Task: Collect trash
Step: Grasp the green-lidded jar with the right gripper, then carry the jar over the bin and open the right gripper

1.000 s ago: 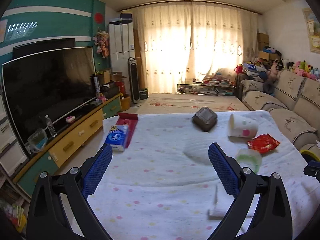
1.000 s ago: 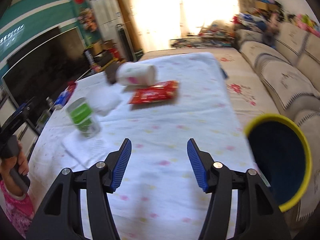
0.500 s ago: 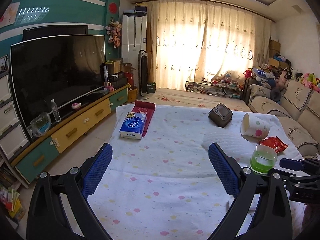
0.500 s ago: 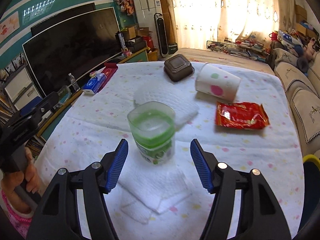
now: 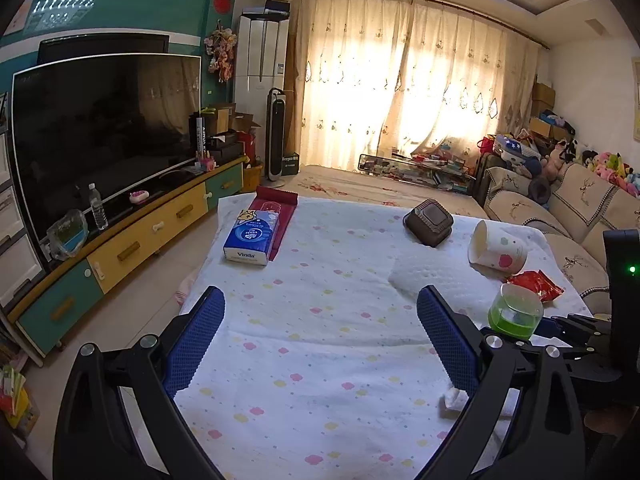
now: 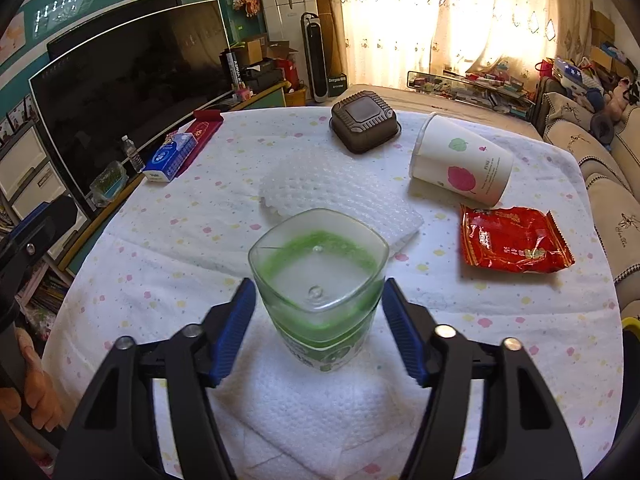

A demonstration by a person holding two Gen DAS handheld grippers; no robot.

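Green-tinted square plastic cup (image 6: 318,280) stands on dimpled tissue (image 6: 320,412), between the closing right claw's (image 6: 318,334) parted pads.

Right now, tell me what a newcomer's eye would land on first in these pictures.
First comes the green-tinted cup, standing upright on a white paper towel between the blue pads of the right claw, which has just been closing around it; a slim gap seems to remain on each side. Behind it on the spotted tablecloth lie a tipped paper cup and a red snack wrapper. The left claw hangs open over bare cloth.
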